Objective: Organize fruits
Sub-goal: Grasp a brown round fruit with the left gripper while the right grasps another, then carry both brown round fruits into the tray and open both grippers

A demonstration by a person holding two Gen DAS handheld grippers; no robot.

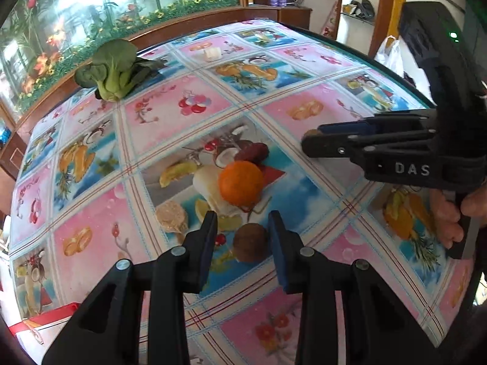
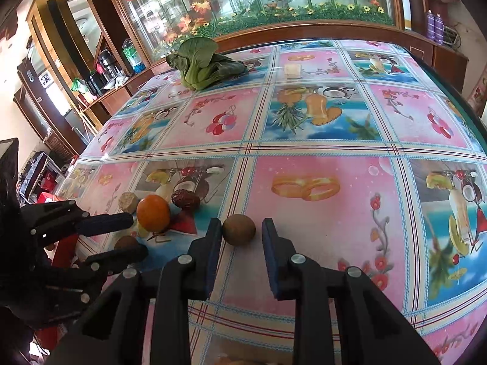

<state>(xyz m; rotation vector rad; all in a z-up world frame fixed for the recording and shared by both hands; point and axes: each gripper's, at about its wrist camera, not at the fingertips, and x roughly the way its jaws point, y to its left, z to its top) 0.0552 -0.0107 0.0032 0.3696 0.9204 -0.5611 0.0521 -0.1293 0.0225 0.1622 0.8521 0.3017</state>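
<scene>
Left tool (image 1: 242,238) around brown fruit (image 1: 250,242), pads apart, beside orange (image 1: 241,183)

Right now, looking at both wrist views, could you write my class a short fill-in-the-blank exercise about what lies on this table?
1. The left hand-held gripper has a small ___ fruit between its fingers.
2. The round citrus fruit beside the dark red date is coloured ___.
3. The leafy vegetable at the far side of the table is coloured ___.

Missing words: brown; orange; green.
</scene>
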